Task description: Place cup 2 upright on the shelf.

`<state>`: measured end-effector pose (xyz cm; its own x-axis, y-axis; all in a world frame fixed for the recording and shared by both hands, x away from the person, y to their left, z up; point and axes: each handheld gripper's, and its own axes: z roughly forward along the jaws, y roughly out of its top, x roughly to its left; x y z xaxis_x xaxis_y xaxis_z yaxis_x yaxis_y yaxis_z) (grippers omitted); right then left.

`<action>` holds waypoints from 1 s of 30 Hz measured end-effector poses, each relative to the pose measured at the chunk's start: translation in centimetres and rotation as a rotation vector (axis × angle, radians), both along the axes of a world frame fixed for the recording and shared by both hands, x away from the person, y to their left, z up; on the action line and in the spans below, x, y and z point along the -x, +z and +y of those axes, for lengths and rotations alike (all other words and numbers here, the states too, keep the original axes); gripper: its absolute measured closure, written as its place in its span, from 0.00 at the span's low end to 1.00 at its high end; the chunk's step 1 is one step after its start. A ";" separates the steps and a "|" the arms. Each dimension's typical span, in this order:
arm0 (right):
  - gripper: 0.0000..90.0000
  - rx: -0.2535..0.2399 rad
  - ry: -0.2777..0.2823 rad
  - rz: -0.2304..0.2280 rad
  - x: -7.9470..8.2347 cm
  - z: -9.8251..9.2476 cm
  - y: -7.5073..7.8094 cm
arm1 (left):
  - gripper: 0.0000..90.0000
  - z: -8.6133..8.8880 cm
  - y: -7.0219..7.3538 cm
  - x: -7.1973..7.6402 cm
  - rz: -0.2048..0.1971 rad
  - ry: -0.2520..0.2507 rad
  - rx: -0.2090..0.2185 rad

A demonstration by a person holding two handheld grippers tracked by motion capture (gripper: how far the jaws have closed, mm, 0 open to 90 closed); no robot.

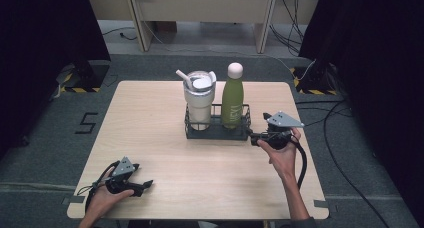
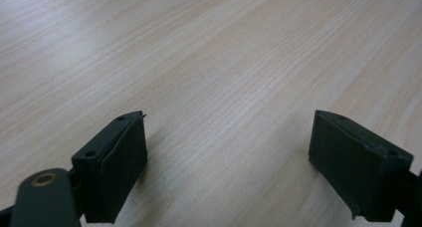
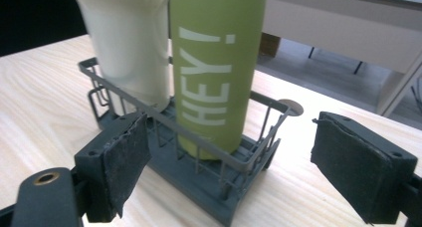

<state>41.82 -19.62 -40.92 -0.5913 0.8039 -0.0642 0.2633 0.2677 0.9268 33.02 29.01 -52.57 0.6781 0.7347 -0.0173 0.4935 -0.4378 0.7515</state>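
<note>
A dark grey wire caddy (image 1: 217,129) is observed near the middle of the pale wooden table (image 1: 160,138), toward its far edge. Two vessels are seated upright in it: a cream insulated tumbler with lid and straw (image 1: 198,100) on the left, and a green metal bottle with a pale pink cap (image 1: 232,100) on the right, lettered "HEY!". The right gripper (image 1: 254,137) is held at the caddy's right end, jaws parted, nothing clamped. The left gripper (image 1: 145,184) is positioned at the near left, well apart, jaws spread wide over bare wood.
</note>
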 end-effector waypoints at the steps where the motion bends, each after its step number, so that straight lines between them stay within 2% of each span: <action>1: 0.17 0.000 0.001 0.000 0.1 0.0 -0.1 | 0.16 0.0 0.0 0.0 0.000 0.000 0.000; 3: 0.17 0.006 -0.002 -0.007 0.3 -0.1 -0.2 | 0.16 0.0 0.0 0.0 -0.001 0.000 0.002; 6: 0.17 -0.010 -0.007 -0.014 0.6 -0.2 -0.3 | 0.16 0.0 0.0 0.0 0.000 0.000 0.000; 13: 0.17 0.019 0.001 -0.033 1.5 0.1 -0.4 | 0.16 0.0 0.0 0.0 0.001 0.000 0.001; 23: 0.17 0.024 -0.012 -0.011 2.5 -0.3 -1.7 | 0.16 0.0 0.0 0.0 -0.001 0.001 -0.001; 26: 0.17 0.038 -0.012 -0.014 2.8 -0.4 -1.8 | 0.16 0.0 0.0 0.0 -0.002 0.002 0.000; 30: 0.17 0.056 -0.028 0.008 3.0 -0.7 -2.4 | 0.16 0.0 0.0 0.0 0.001 -0.002 0.000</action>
<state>38.85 -20.29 -43.36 -0.5695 0.8152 -0.1050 0.2787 0.3117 0.9084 33.02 29.02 -52.57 0.6793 0.7336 -0.0183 0.4937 -0.4384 0.7511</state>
